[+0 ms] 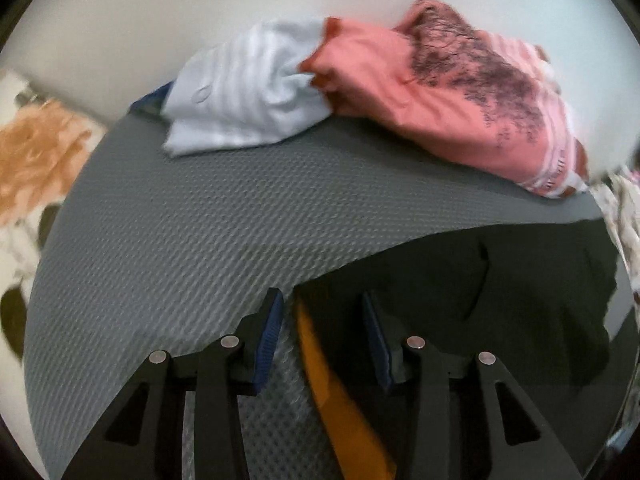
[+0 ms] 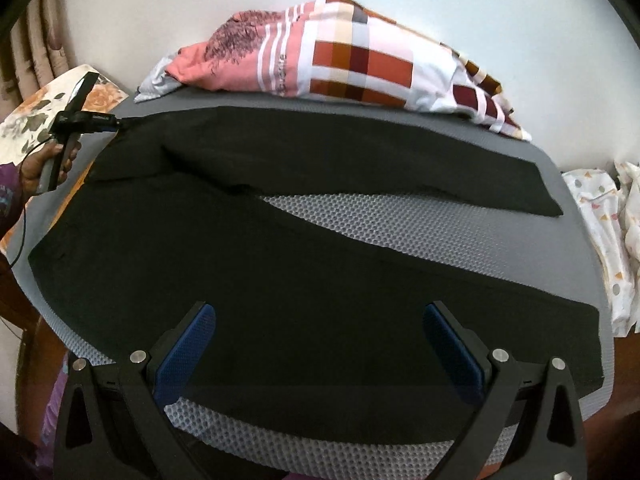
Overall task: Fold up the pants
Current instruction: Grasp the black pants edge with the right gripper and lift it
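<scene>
Grey textured mat [image 2: 400, 216] covers bed, white wall behind. Black pants [image 2: 248, 264] lie flat across mat, legs spread toward right. I see left gripper [image 1: 323, 334] part-open at pants corner, pads not pressing cloth. Right gripper [image 2: 320, 340] gapes wide above near pant leg, holding nothing. Checked pillow [image 2: 360, 64] sits at mat's far edge.

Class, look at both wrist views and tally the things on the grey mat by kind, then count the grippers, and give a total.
Black pants: 1
Pink checked pillow: 1
Pale blue striped cloth: 1
Grippers: 2, left gripper, right gripper
Total: 5
</scene>
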### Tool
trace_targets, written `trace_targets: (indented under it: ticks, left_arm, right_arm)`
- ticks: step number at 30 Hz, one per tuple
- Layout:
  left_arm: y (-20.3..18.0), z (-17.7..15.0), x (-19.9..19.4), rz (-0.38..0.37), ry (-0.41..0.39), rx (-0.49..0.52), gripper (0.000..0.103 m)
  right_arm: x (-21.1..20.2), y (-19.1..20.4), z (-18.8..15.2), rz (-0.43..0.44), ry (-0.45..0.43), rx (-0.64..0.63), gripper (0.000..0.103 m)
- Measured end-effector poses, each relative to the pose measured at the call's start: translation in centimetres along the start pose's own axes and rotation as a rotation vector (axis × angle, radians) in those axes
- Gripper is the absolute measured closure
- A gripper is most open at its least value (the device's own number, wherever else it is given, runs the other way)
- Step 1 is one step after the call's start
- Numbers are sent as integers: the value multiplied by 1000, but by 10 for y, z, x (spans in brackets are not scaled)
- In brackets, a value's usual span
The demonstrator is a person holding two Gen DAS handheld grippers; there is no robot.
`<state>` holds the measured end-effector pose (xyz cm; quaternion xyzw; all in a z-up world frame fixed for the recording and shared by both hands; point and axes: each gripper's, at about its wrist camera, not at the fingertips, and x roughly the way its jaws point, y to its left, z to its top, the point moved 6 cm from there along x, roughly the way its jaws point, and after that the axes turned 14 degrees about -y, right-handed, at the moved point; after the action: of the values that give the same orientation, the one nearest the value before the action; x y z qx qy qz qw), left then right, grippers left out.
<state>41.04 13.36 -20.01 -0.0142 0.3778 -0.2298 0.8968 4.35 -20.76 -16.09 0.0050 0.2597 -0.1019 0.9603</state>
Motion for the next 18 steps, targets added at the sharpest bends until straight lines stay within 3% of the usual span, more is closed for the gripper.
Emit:
trace_targets:
  ticks: [2,4,5,6,9,12,14,18]
  left_arm:
    - [0,0,4,-29,7,-40,61]
    - [7,0,6,9,22,-112,74]
    - [5,1,5,21,18,-117,88]
    - [1,2,2,49,3,-83,93]
    - [-17,1,-11,92,-45,-15,94]
    - [-41,2,-43,104,-149,10,94]
    - [-60,3,-68,104,-217,31,94]
    - [-119,-6,-131,114,-363,110,94]
  right_arm:
    - [6,2,1,3,5,1,0]
    - [11,6,3,19,5,1,0]
    - [13,8,4,29,2,3,0]
    - [16,10,7,42,0,7,0]
    - [22,15,23,102,-22,48,0]
    - [29,18,46,189,-56,121,0]
    - [39,17,65,258,-70,198,8]
    - [76,18,103,526,-5,481,18]
